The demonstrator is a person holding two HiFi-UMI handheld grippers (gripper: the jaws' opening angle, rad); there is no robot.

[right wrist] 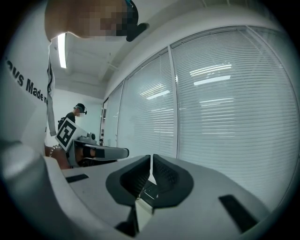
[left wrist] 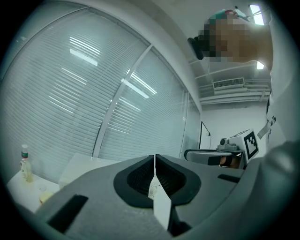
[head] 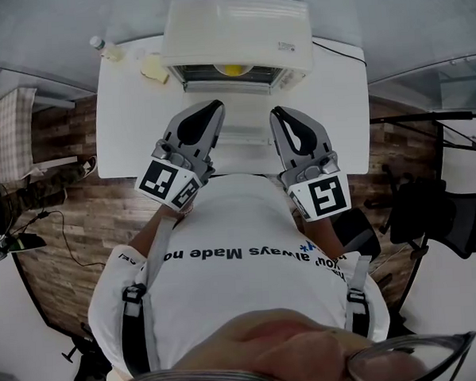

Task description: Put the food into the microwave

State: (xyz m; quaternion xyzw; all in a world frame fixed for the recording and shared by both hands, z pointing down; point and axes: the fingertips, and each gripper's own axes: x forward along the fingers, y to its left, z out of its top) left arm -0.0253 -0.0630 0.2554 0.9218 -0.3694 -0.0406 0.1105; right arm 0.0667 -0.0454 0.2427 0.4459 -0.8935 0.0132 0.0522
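Observation:
A cream microwave (head: 237,26) stands at the back of the white table (head: 131,127), its front open toward me. A yellow piece of food (head: 233,69) lies inside the cavity. My left gripper (head: 215,107) and right gripper (head: 278,112) are held side by side close to my chest, tips pointing at the microwave and short of it. Both are shut with nothing between the jaws. In the left gripper view the left gripper (left wrist: 154,157) points up at window blinds, jaws pressed together. The right gripper (right wrist: 151,157) looks the same in its own view.
A small bottle (head: 97,44) and a yellowish object (head: 154,68) sit on the table left of the microwave. The bottle (left wrist: 24,164) also shows in the left gripper view. A black office chair (head: 442,211) stands at my right. Another person (right wrist: 77,112) stands far off.

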